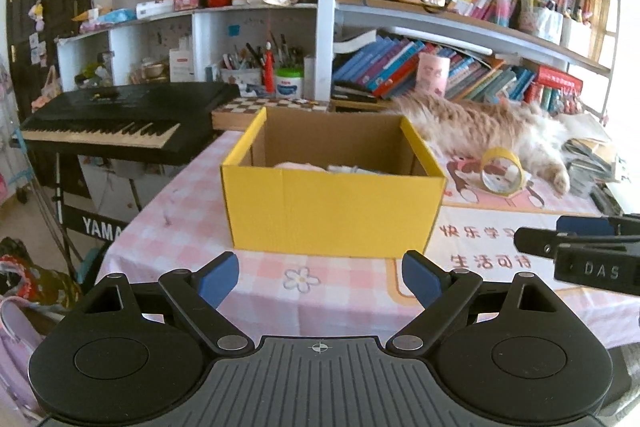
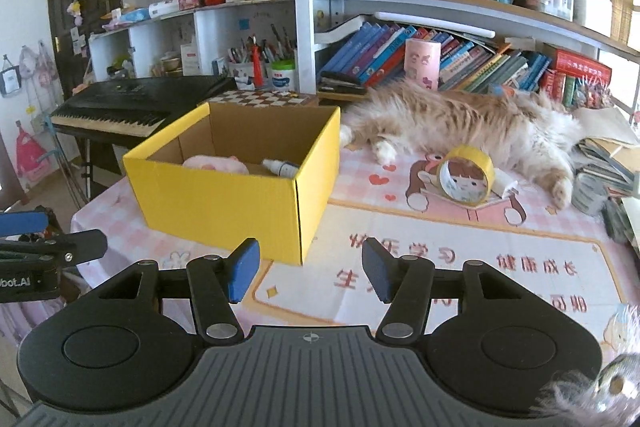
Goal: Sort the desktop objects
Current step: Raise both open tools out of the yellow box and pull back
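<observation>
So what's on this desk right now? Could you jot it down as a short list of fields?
surface: table with a pink checked cloth and cartoon mat
container: yellow box, open at the top
in the box: a pink soft item and a small white bottle
left to sort: yellow tape roll, standing on edge on the mat
beside the tape: a fluffy cat lying stretched out behind it
left tool: open, nothing between its fingers
right tool: open, nothing held
</observation>
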